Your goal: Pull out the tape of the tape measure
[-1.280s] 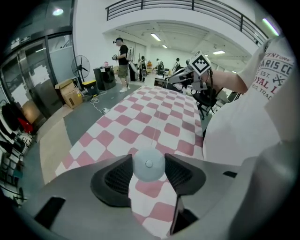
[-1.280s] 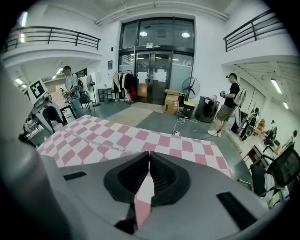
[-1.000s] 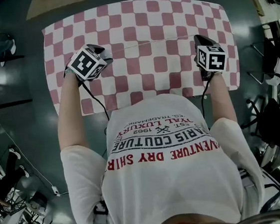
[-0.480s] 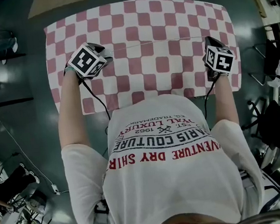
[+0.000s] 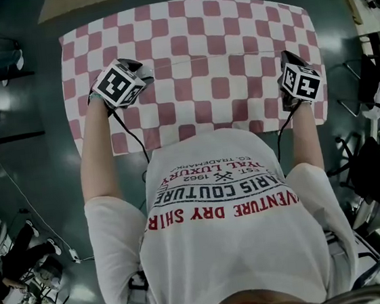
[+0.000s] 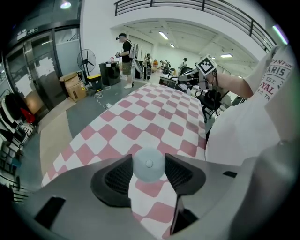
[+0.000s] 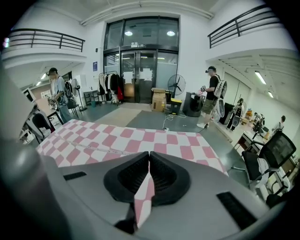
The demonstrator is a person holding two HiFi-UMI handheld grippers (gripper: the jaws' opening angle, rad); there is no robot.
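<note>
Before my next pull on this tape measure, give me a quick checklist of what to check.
1. Left gripper clamped on the round tape measure case: ok.
2. Right gripper jaws together, with the tape running up to their tips: ok.
3. Tape straight across the checkered tablecloth, with no kink visible: ok.
4. Room to pull on: cannot tell; the right gripper is near the tablecloth's right edge.
</note>
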